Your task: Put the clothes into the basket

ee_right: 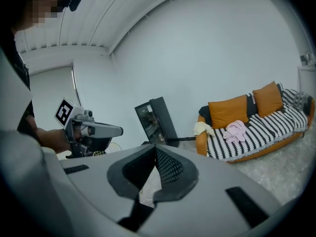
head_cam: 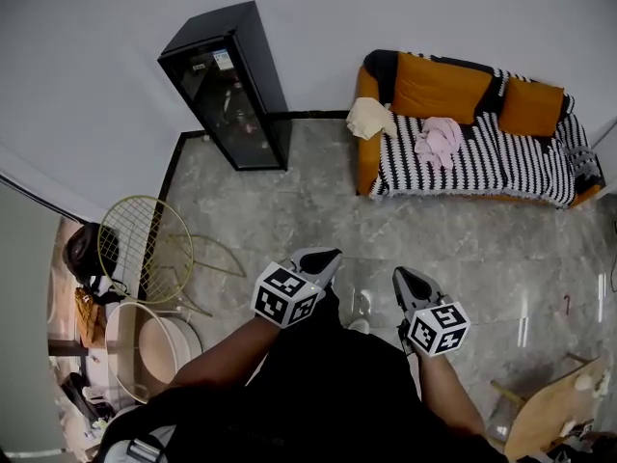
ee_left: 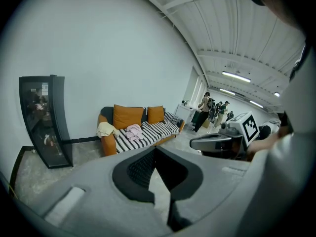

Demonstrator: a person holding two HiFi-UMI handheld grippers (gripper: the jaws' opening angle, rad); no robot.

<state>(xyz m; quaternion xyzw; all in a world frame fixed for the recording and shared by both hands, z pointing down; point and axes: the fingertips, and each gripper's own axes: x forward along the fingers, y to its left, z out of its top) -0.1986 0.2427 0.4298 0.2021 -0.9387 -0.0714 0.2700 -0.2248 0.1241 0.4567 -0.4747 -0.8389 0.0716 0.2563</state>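
My left tongs [head_cam: 323,257] and right tongs [head_cam: 409,278] are pressed together and empty, so I should walk to the far sofa [head_cam: 501,167], spread one pair over the pink garment [head_cam: 439,141] right of the cream cloth [head_cam: 369,117], and pinch a thick fold.

Both arms reach forward side by side, left gripper [head_cam: 326,256] and right gripper [head_cam: 405,276] angled downward, fingers [ee_left: 138,169] closed, empty.
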